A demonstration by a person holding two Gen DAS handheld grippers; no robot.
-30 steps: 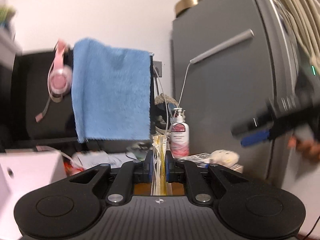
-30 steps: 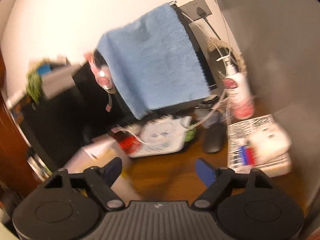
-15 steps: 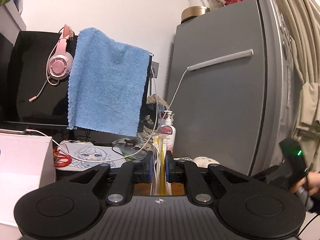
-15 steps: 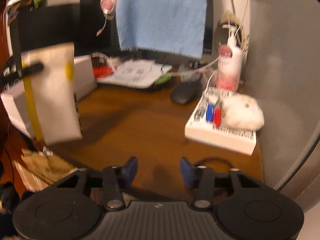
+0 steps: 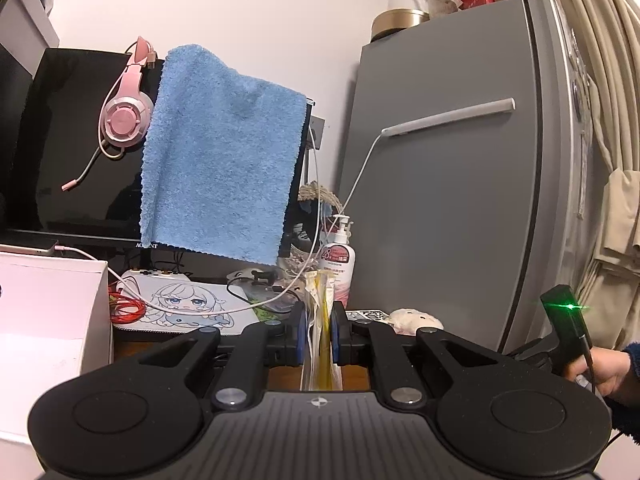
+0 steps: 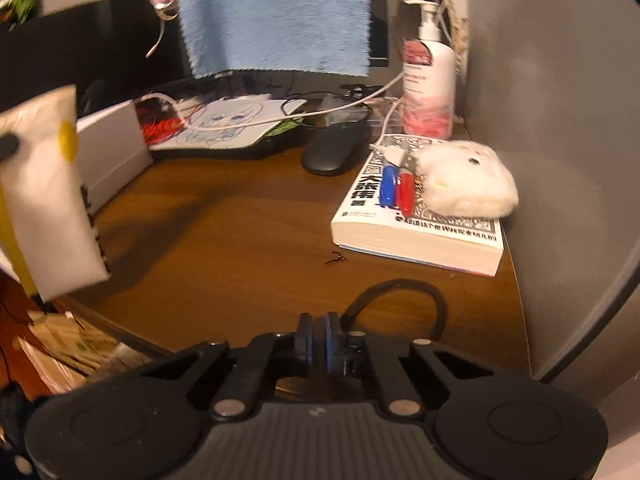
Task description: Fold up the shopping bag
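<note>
Blue-padded right tool has now closed empty; left tool still pinches bag.

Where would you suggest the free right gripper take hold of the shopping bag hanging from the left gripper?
Probably the bottom edge of the shopping bag, approached from its right: the left gripper pinches the top, so the flattened bag hangs free above the desk, toward the right gripper.

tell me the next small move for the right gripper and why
Probably open the right gripper and bring it toward the shopping bag. Its jaws are shut on nothing above the wooden desk, while the left gripper alone pinches the bag, which hangs free.
</note>
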